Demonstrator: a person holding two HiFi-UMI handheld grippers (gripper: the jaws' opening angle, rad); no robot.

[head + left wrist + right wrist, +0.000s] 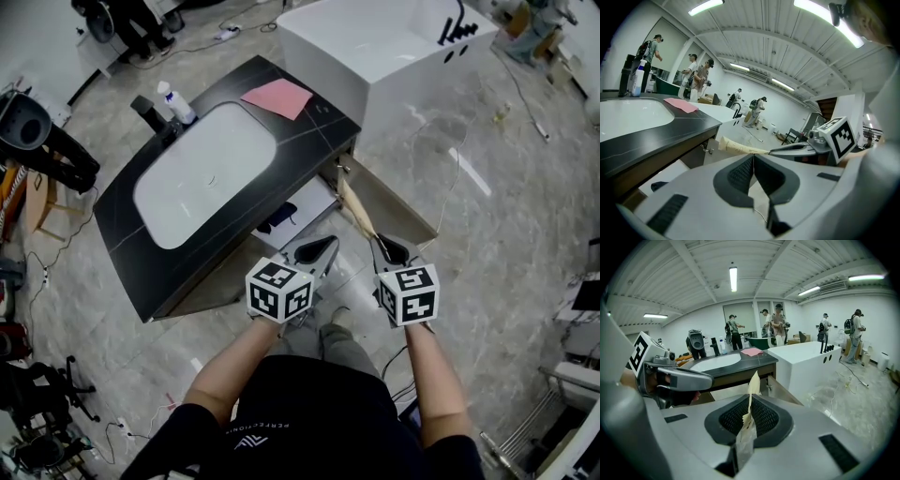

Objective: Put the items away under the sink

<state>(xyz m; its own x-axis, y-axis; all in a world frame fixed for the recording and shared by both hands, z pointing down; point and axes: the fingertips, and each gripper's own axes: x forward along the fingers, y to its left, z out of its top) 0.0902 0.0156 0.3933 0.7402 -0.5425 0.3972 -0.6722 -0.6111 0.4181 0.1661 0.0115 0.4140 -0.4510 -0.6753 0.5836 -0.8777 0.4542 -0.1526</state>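
Pinching a thin cream tube (355, 212) by its tail with the right gripper (749, 417), nose toward the open cabinet (298, 208) under the sink (202, 173). Holding left gripper (753, 172) pressed together, empty. Could snag the door (398, 204) edge (tube looks floppy) and slip free

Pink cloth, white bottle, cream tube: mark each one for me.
Pink cloth (277, 97), head view, centre of the cloth.
White bottle (178, 108), head view, its body below the cap.
Cream tube (356, 210), head view, mid-length.
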